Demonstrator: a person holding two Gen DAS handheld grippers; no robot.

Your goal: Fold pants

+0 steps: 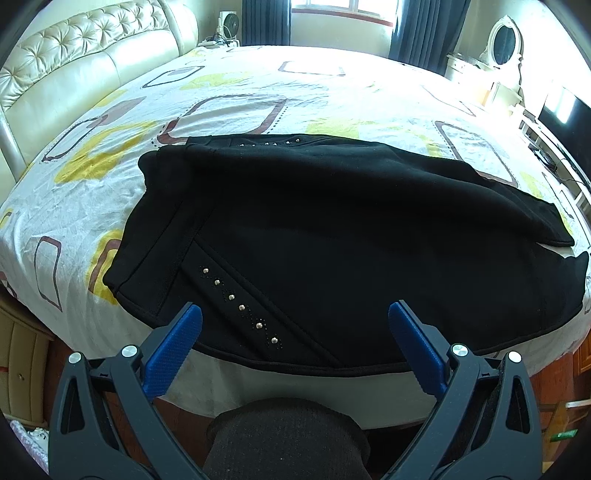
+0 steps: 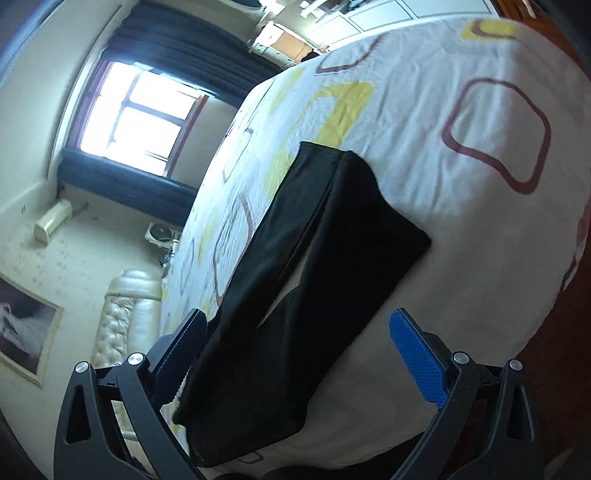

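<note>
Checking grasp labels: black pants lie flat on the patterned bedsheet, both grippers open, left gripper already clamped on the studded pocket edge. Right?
Not quite. The left gripper is not clamped on anything: in the left wrist view its blue pads stand wide apart above the black pants, studs between them. The rest holds: pants on the bedsheet, right gripper open too.

A wide bed (image 1: 110, 177) fills the room, its white sheet printed with yellow patches and brown rounded squares. A cream tufted headboard (image 1: 74, 59) stands at the left. Daylight pours through a window (image 1: 343, 5) flanked by dark blue curtains (image 1: 417, 29). A white oval mirror (image 1: 504, 42) stands right, and a framed picture (image 2: 26, 332) hangs on the cream wall.
</note>
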